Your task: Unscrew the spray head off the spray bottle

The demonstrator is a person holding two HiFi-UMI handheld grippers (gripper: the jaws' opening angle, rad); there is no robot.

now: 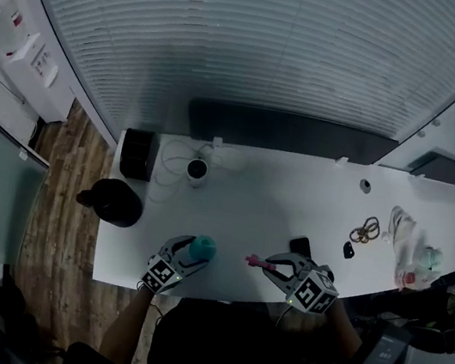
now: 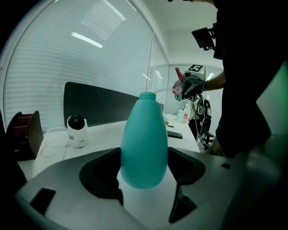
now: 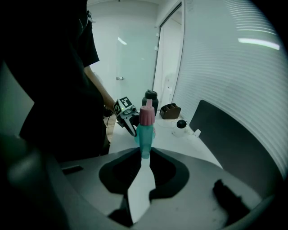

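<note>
White surface (image 1: 277,194) spans the head view and we're at its near edge. The teal spray bottle (image 2: 144,143) sits base-first in the left gripper (image 1: 182,258), jaws closed tight on its lower body, over the near edge of the surface. We can't tell whether it touches down. Its neck is bare and open at the far end. The right gripper (image 1: 277,268) is off to the right, clear of the bottle. Its jaws are narrow and pinched on the stem of the spray head (image 3: 145,128), pink end pointing away from the gripper, teal body just past the jaws. We read the unscrew step as done: head and bottle are two separate pieces with open air between them. Next move is probably parking both parts. The bottle should go down upright so it doesn't tip, and the head needs a free patch clear of the phone (image 1: 301,245) just behind the right gripper. Unknowns: no dip tube is visible and the head's lower end is buried between the jaws. The bottle base is hidden by the left gripper, and the bottle is opaque, so fill level is unknown. Neck threads are too small to see. The bottom of the head view is only our dark torso.
</note>
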